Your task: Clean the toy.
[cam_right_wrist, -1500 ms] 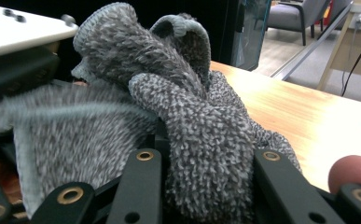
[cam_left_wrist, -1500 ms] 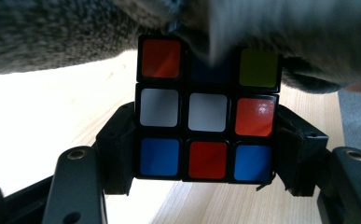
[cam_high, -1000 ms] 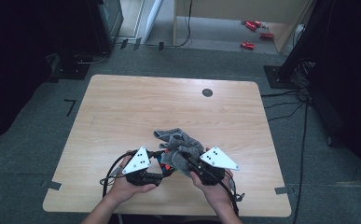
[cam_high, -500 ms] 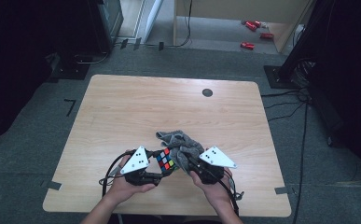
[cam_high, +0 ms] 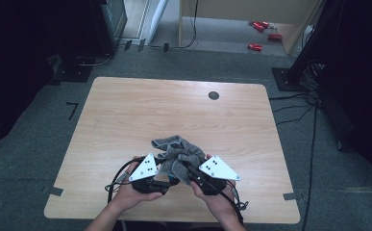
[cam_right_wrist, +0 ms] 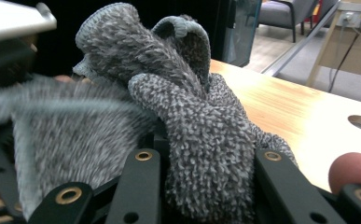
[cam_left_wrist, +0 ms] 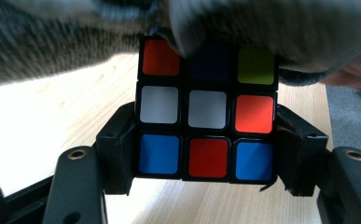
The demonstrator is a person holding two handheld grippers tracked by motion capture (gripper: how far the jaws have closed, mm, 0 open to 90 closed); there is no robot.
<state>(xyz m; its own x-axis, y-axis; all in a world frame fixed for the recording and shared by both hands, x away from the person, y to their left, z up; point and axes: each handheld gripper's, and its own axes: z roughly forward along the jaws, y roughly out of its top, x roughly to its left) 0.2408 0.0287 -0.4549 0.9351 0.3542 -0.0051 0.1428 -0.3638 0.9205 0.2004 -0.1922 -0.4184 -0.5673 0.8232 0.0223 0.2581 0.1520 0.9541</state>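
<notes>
Grey knitted cloth point(cam_high: 176, 156) lies bunched near the front edge of the pale wooden desk point(cam_high: 140, 110) in the high view, its long axis running from the far left toward the near right. Both hands come in from the bottom, wrists bent inward so the two grippers face each other across the cloth. The left gripper point(cam_high: 160, 179) sits at the cloth's left side, the right gripper point(cam_high: 186, 169) at its right, each topped by a grey three-cornered plate.

From the left gripper view, the fingers point(cam_left_wrist: 115, 154) are clenched on a puzzle cube point(cam_left_wrist: 208, 109), one pressing each side of its lower row. The cube stands upright and square-on, showing red, blue, white and yellow-green stickers; the cloth point(cam_left_wrist: 262, 28) drapes over its top edge. No writing can be read on it.

From the right gripper view, the fingers point(cam_right_wrist: 143, 186) are clamped on a thick fold of the cloth point(cam_right_wrist: 206, 140), which rises upright between them and flops over at the top.
</notes>
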